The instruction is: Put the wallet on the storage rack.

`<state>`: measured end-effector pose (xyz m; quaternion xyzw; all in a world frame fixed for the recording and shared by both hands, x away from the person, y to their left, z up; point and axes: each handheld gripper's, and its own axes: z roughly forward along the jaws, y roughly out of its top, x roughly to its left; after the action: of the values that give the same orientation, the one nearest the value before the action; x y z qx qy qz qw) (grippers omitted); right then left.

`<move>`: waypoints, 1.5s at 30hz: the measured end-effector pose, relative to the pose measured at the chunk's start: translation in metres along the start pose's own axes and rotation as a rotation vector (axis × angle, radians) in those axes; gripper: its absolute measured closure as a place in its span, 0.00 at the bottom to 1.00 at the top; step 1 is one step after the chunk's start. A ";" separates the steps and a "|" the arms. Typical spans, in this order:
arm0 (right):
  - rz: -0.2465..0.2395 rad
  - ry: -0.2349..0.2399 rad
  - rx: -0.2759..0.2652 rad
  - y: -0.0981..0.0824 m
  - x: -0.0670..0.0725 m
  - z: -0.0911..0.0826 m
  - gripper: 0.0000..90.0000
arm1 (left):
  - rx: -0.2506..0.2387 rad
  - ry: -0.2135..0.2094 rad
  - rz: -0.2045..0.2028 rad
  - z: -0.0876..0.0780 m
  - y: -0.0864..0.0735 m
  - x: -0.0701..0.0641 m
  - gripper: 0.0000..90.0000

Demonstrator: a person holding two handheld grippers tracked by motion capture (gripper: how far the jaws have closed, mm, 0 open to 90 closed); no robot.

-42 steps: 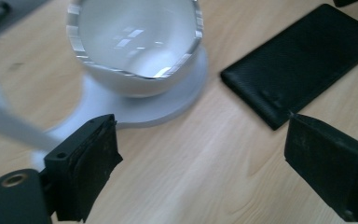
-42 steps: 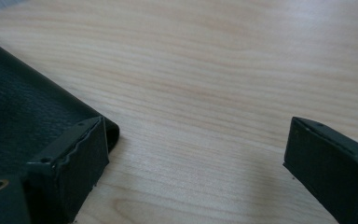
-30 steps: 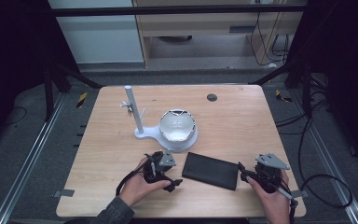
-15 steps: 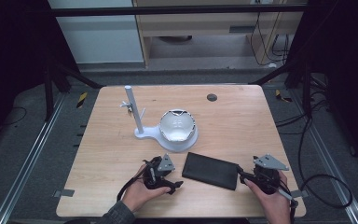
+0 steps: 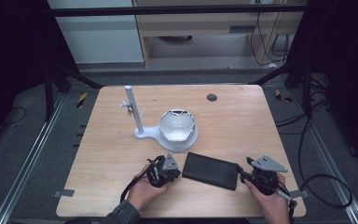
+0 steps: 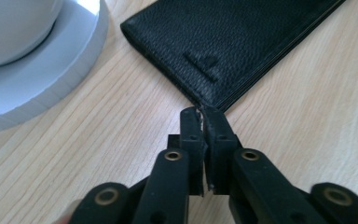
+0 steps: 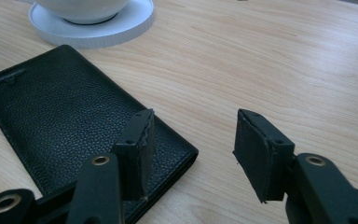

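Flat black grained-leather wallet [image 5: 210,170] lies closed on the light wooden surface [image 5: 242,121], near edge, between the two hands — just near of the white round-based stand with an upright post [image 5: 142,130] that carries a white bowl-shaped shell [image 5: 177,125].

Left gripper [image 5: 167,169] sits at the wallet's left end; in the left gripper view its jaws have just been closing and now stand pressed together right at the wallet corner [image 6: 205,100]. Can't tell if they nip the leather edge or merely touch it — nothing clearly between them.

Right gripper [image 5: 254,173] is at the wallet's right end. Its jaws have also just been closing but are spread, one jaw over the wallet's corner [image 7: 168,140], the other over bare wood; not pressing anything.

Likely reason for the setup: one gripper at each end, to pin one side and lift or open the other.
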<state>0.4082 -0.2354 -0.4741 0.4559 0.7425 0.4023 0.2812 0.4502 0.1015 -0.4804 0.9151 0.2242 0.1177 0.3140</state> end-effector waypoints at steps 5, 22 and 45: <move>-0.009 0.006 -0.001 0.001 0.001 0.000 0.53 | 0.005 -0.010 0.010 0.001 0.000 -0.001 0.99; -0.028 0.023 0.003 0.002 0.007 0.001 0.50 | 0.026 -0.017 0.057 0.009 0.003 -0.007 0.98; -0.292 0.170 0.103 0.013 0.085 0.031 0.19 | -0.098 -0.024 -0.018 -0.001 0.005 0.001 0.97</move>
<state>0.4016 -0.1446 -0.4837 0.3214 0.8416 0.3557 0.2489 0.4526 0.0990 -0.4766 0.8978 0.2228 0.1146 0.3622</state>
